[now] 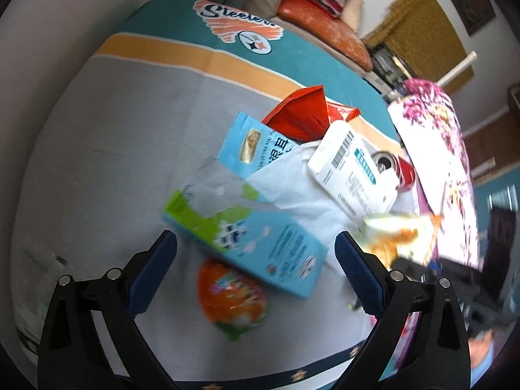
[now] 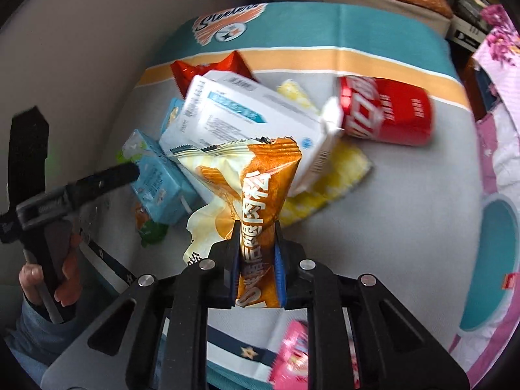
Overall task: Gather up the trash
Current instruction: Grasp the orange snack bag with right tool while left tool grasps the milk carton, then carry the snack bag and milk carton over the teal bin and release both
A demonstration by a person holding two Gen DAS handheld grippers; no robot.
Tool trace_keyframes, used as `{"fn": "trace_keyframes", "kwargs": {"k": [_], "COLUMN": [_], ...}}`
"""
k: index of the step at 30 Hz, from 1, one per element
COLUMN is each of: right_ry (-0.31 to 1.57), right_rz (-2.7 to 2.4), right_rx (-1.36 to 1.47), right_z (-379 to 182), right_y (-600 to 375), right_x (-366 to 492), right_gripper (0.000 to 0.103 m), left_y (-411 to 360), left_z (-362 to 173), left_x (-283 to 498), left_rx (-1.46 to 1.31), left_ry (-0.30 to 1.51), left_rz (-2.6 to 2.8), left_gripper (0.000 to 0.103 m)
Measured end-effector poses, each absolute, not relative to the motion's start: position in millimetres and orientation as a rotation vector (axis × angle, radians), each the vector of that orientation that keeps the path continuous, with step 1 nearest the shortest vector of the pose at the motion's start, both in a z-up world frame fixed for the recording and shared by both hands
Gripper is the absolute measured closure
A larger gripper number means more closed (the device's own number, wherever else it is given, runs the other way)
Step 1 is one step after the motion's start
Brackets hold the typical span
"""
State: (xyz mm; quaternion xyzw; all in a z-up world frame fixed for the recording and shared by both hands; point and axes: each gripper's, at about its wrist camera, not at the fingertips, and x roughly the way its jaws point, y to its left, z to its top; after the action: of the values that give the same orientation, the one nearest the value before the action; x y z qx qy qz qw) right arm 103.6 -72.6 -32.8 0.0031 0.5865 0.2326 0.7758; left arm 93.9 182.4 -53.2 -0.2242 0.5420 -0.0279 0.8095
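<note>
In the left wrist view the orange snack wrapper (image 1: 403,237) is smearing into a blur at the right, its print unreadable. The white tissue (image 1: 292,188) and white box (image 1: 351,169) are hiding most of the red can (image 1: 403,170) and the red wrapper's (image 1: 299,113) lower part. In the right wrist view the pink packet (image 2: 292,354) is blurring and lying partly behind the right gripper (image 2: 256,240).

A lived-in home room: a Steelers blanket (image 1: 136,136) covers the seat, orange cushions (image 1: 321,29) lie just behind the blanket's far edge, a floral quilt (image 1: 438,162) hangs beside it, and a woven hanging (image 1: 419,32) decorates the wall beyond
</note>
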Motion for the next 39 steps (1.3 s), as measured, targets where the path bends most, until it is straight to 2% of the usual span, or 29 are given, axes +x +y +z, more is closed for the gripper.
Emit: {"fn": "trace_keyframes", "kwargs": {"k": [13,14,18,20,32,39], "right_ry": [1.242,1.236,1.232,1.227,1.187,1.123], "right_rz": [0.46,0.457,0.45,0.446,0.432,0.37], "right_rx": [0.072,0.079,0.119,0.142,0.24,0.306], "right_z": [-36,-36,-41,-42,-43,-29], "right_y": [-128,-132,-147,-154,-187,-233], "right_x": [89,88,87,87,87,86], "right_gripper": [0.087,0.087,0.087,0.087,0.087,0.087], "left_y": [155,155,148,147,124,58], "left_z": [-83,-82,-69,-61,-14,17], "left_x": [123,121,114,109,78,82], "left_rx": [-0.426,-0.423,-0.368,-0.355,-0.273,-0.154], "left_ry": [1.281,1.27,1.225,1.195,1.078,1.036], "left_rz": [0.185,0.187,0.184,0.179,0.059,-0.105], "left_gripper": [0.007,0.009,0.031,0.036,0.037,0.037]}}
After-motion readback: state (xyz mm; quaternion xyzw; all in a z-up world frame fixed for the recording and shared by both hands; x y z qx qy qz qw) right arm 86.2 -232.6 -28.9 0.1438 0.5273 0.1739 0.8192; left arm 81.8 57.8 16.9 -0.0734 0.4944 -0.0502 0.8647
